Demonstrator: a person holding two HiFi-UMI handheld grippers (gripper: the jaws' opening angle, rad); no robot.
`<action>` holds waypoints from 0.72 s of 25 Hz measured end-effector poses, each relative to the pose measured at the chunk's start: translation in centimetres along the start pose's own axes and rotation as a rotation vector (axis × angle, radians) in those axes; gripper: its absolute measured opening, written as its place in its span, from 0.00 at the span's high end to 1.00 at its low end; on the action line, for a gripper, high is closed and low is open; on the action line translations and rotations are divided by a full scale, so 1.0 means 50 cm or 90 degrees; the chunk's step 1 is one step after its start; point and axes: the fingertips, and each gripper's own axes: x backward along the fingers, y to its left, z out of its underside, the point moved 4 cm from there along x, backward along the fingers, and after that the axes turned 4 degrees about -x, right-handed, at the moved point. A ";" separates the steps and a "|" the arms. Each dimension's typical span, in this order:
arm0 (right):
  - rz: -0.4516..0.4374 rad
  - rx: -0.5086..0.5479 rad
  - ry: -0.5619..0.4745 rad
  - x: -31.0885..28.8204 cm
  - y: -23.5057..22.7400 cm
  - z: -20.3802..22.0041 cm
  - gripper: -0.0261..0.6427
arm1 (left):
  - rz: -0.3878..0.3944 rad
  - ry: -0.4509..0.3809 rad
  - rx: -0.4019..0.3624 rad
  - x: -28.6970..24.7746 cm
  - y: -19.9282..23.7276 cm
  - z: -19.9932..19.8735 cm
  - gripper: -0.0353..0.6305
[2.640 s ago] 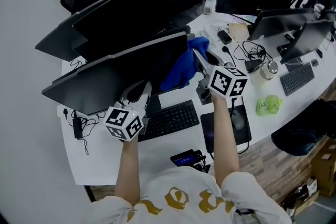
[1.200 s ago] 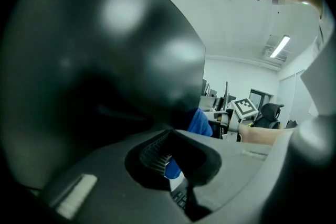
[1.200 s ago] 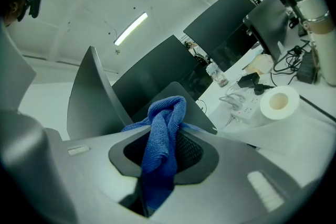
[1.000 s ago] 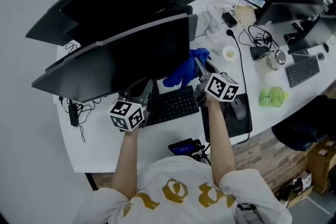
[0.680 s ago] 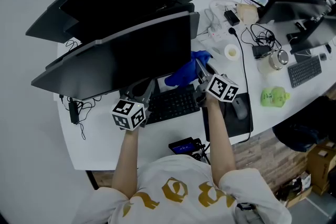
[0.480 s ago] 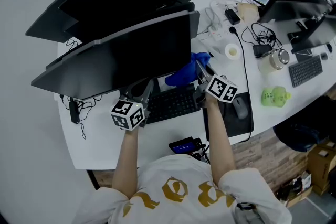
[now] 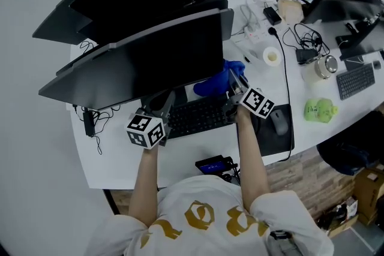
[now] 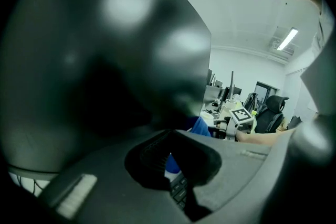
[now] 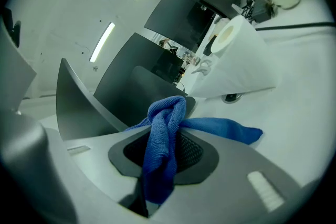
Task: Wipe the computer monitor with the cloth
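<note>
Since the earlier frames the right gripper [image 7: 237, 82] has come down the right side of the nearest monitor [image 7: 144, 60], carrying the blue cloth [image 7: 215, 83] from the upper part of the screen to its lower right corner. In the head view the cloth now hangs bunched just beside that corner, above the far right end of the black keyboard [image 7: 200, 117]; whether it touches the screen cannot be told. The left gripper [image 7: 161, 102] sits low under the middle of the monitor, at the keyboard's left end. To the right, a mouse [image 7: 279, 123] rests on a dark pad on the white desk [image 7: 120, 156], with a roll of tape [image 7: 272, 56] farther off. In the left gripper view the dark screen fills most of the frame, and the jaws stand a narrow slit apart with nothing between them; keyboard keys and a bit of blue show through the gap. In the right gripper view the jaws are closed on the cloth, a twisted fold rising from between the pads and a loose end trailing off to the right over the desk.
</note>
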 end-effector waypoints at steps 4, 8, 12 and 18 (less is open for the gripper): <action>0.017 -0.013 0.033 -0.003 -0.019 0.027 0.78 | -0.016 0.000 0.015 0.014 0.016 0.007 0.95; 0.001 -0.043 0.033 -0.008 -0.021 0.038 0.78 | -0.025 0.001 0.021 0.023 0.026 0.014 0.95; -0.016 -0.086 0.022 -0.007 -0.024 0.043 0.78 | -0.027 0.010 0.028 0.029 0.030 0.028 0.95; -0.025 -0.140 -0.001 -0.008 -0.029 0.052 0.78 | -0.028 0.015 0.036 0.040 0.035 0.044 0.95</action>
